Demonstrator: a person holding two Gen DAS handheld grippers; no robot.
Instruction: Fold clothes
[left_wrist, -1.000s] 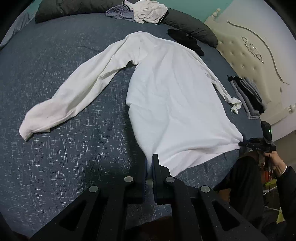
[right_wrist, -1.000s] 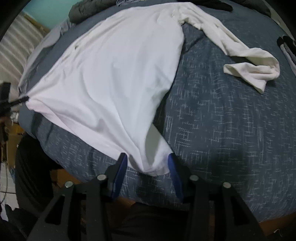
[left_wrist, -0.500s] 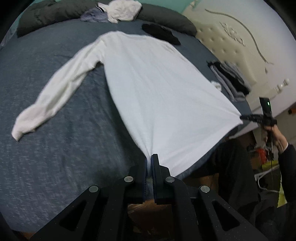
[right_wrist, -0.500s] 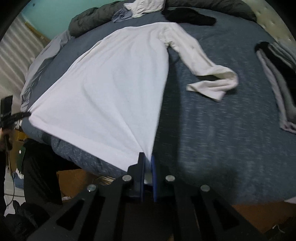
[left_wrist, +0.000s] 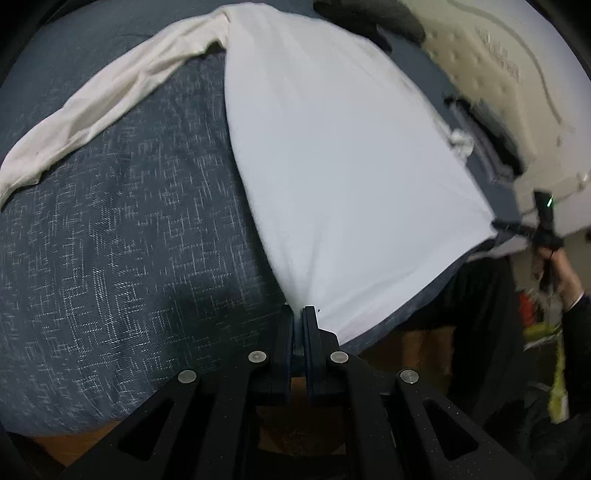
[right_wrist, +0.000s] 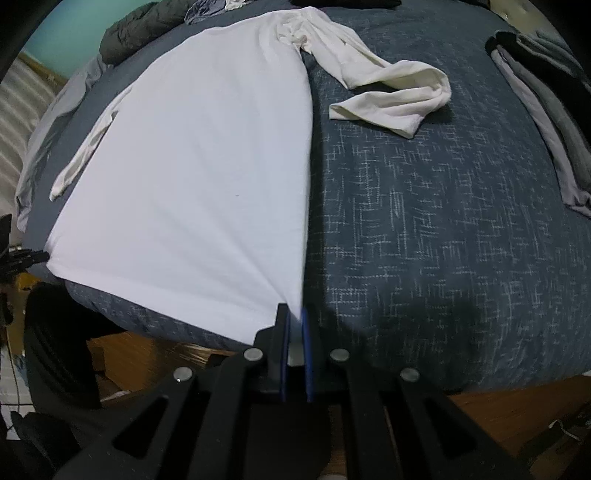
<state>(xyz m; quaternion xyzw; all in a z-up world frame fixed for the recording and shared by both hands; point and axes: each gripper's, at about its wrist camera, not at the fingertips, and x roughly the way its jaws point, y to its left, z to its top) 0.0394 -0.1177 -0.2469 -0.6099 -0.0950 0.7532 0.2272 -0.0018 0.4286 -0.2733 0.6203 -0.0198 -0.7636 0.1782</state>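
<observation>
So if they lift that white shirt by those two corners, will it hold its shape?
Probably not. The white shirt looks thin and floppy, its sleeve already crumpled. It likely stays taut only between the left gripper and right gripper, sagging elsewhere.

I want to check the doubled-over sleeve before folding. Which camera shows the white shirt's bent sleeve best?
The right wrist view: the white long-sleeved shirt's bent sleeve lies whole and sharp on the blue patterned bedspread, cuff doubled back. The left wrist view shows only a blurred scrap of it past the shirt's far edge.
</observation>
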